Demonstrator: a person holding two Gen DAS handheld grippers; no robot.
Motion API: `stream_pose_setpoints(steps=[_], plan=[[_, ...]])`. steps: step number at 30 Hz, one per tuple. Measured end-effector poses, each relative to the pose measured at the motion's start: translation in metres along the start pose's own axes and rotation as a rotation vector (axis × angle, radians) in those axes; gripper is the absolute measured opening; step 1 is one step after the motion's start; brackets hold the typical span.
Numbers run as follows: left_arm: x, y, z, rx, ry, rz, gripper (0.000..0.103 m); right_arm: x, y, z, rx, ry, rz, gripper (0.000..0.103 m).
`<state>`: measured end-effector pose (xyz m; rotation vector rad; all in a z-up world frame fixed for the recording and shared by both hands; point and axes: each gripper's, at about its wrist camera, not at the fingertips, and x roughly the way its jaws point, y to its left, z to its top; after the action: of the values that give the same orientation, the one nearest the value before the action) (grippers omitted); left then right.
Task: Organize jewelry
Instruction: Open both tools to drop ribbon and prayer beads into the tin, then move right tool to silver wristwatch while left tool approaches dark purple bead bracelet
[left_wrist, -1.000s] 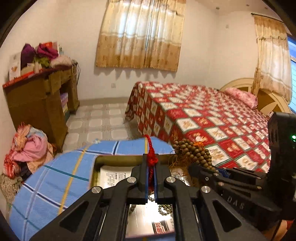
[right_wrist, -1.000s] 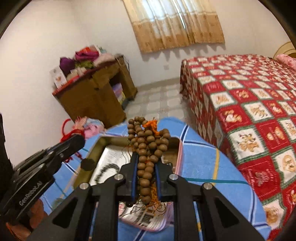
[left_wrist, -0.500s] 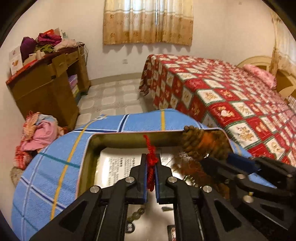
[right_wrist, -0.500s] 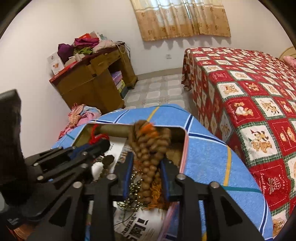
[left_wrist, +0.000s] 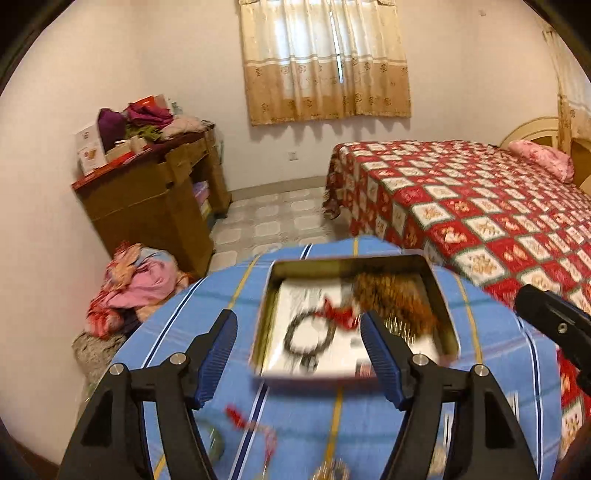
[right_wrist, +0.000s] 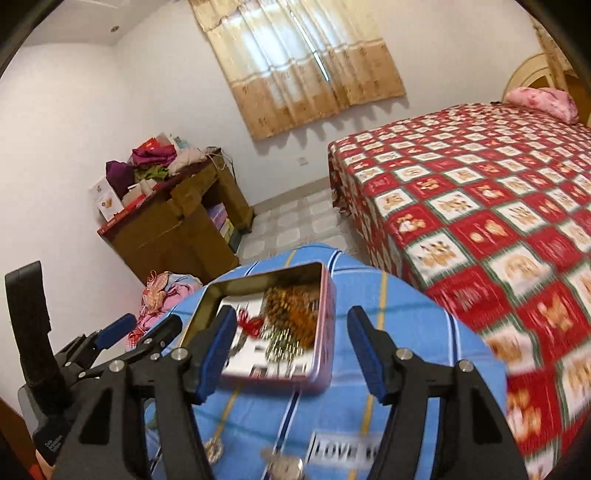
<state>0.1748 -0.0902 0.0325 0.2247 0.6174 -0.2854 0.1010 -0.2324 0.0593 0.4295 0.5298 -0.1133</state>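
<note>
An open metal tin sits on a blue striped cloth. In it lie a brown wooden bead string, a dark bead bracelet and a red cord knot. My left gripper is open and empty, above the tin's near edge. My right gripper is open and empty, above the tin's near end. More small jewelry lies on the cloth near me: a red string piece and metal pieces.
A bed with a red patterned cover stands to the right. A wooden cabinet piled with clothes stands at the left wall, with a heap of clothes on the floor.
Both grippers have opened and pulled back from the tin. The red cord with its bracelet and the wooden beads now lie in the tin.
</note>
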Motion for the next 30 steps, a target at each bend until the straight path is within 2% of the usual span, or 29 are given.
stream_pose_setpoints(steps=[4, 9, 14, 21, 27, 30], plan=[[-0.023, 0.0, -0.03, 0.006, 0.016, 0.046, 0.07, -0.027, 0.013, -0.021, -0.043, -0.007, -0.018, 0.066], [-0.04, 0.003, -0.064, -0.015, 0.066, 0.046, 0.07, -0.049, 0.017, -0.042, -0.057, -0.005, -0.024, 0.066], [-0.052, 0.008, -0.085, -0.045, 0.089, 0.04, 0.07, -0.061, 0.019, -0.058, -0.051, 0.01, -0.021, 0.066], [-0.07, 0.015, -0.098, -0.059, 0.075, 0.084, 0.07, -0.072, 0.024, -0.073, -0.075, 0.013, -0.015, 0.066], [-0.083, 0.043, -0.12, -0.087, 0.037, 0.072, 0.07, -0.082, 0.016, -0.083, -0.106, 0.001, -0.06, 0.066], [-0.083, 0.058, -0.134, -0.109, 0.042, 0.065, 0.07, -0.079, 0.005, -0.091, -0.094, 0.026, -0.077, 0.066]])
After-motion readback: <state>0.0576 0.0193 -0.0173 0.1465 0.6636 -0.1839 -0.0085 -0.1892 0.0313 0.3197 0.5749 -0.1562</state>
